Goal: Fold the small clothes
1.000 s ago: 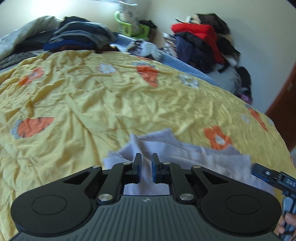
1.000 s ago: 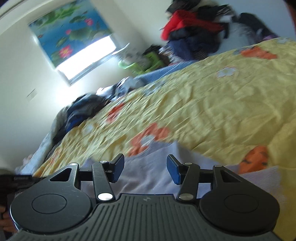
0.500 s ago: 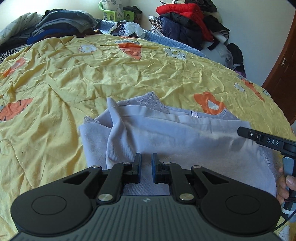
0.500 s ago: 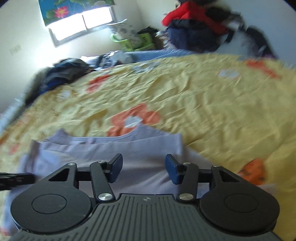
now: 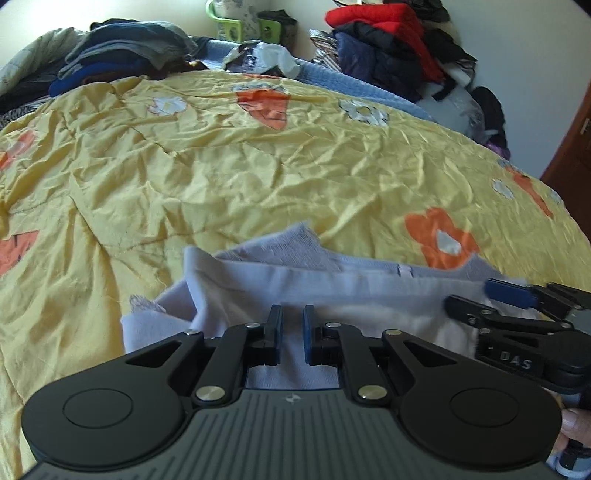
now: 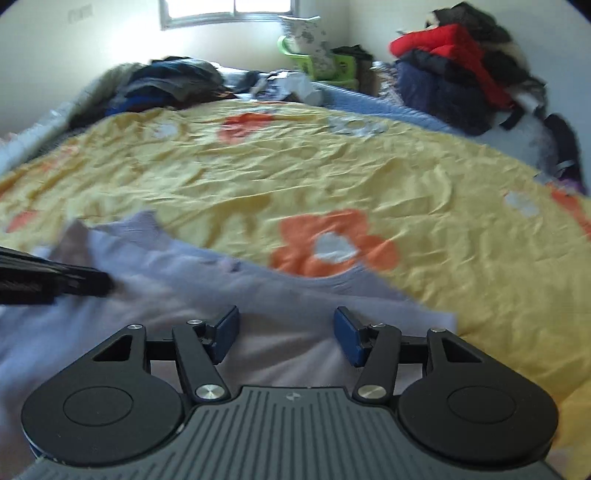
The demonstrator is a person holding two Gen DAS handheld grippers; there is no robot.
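A wide bed (image 5: pixel 258 166) fills most of both views, covered by a crumpled yellow bedspread (image 6: pixel 332 177) printed with orange and white flowers. A blue blanket (image 5: pixel 362 88) shows along the far edge of the bed. At the head lies a heap of dark folded clothes (image 5: pixel 122 55). In the far corner, a taller pile (image 6: pixel 454 70) of red, navy and black garments leans against the pale wall (image 5: pixel 528 48). A green basket (image 6: pixel 314 59) stands by the wall between the two heaps. A window (image 6: pixel 229 11) behind the bed lets in bright daylight. A brown wooden door (image 5: pixel 576 147) stands at the right edge of the left wrist view.
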